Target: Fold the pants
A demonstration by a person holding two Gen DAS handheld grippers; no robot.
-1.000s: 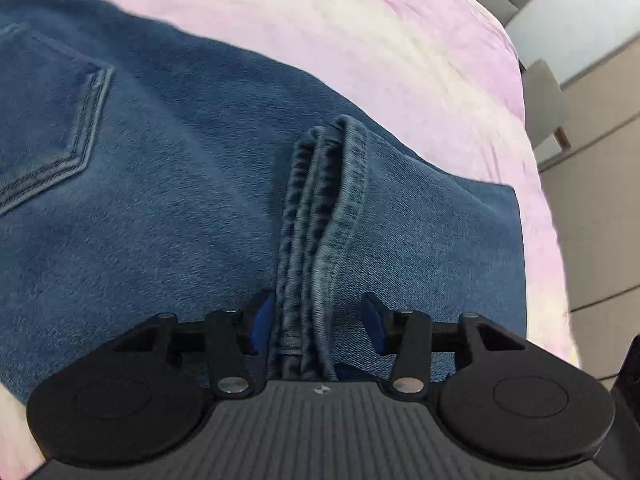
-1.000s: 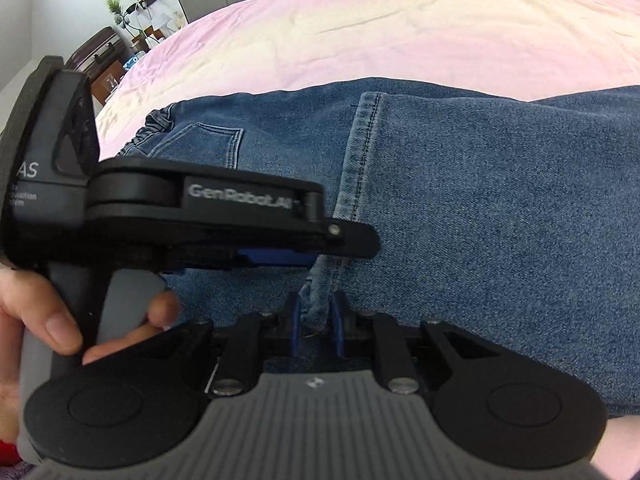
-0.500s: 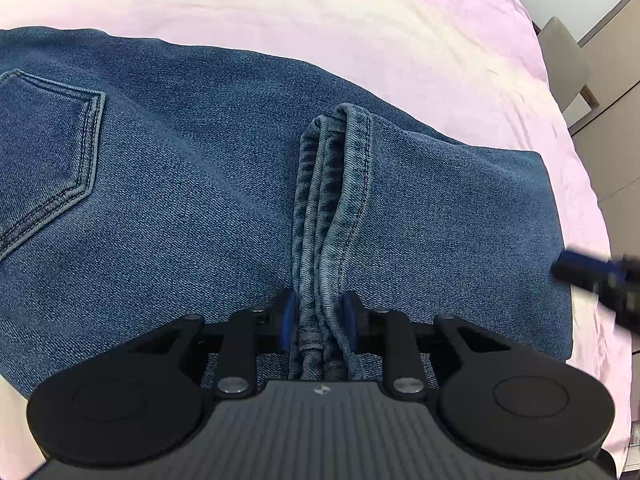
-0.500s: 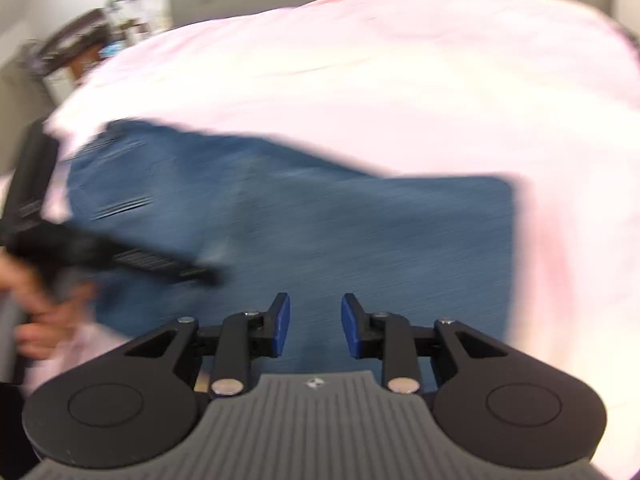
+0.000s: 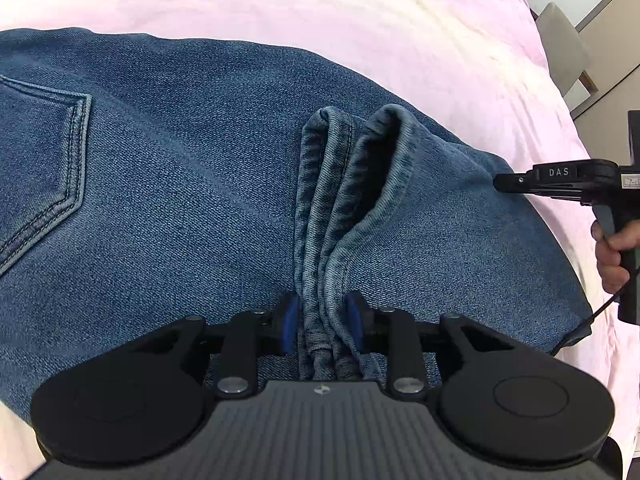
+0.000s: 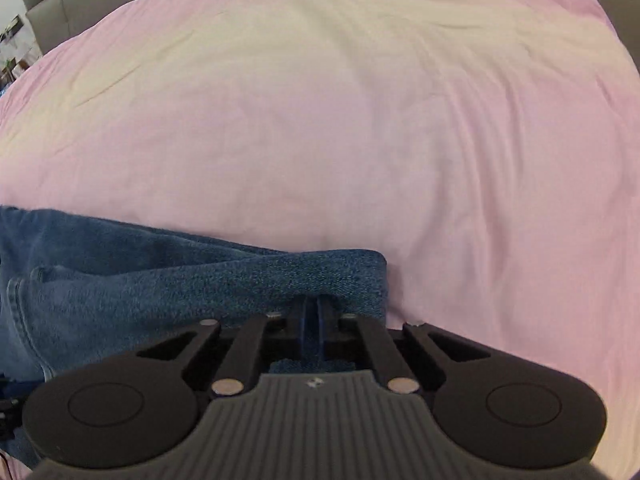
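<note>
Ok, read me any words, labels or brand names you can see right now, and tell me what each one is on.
"DAS": white letters on the side of the black right tool, seen in the left wrist view.
A small white label just right of those letters: too small and cut off to read.
Nothing readable on the jeans, the pink sheet, or in the right wrist view.

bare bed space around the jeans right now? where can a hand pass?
Free: the pink sheet beyond the jeans' far edge, out to the grey headboard, and the strip past their folded end. Crowded: the bunched hems between the opening left tool, and the folded end, where the shut right tool pinches denim.
</note>
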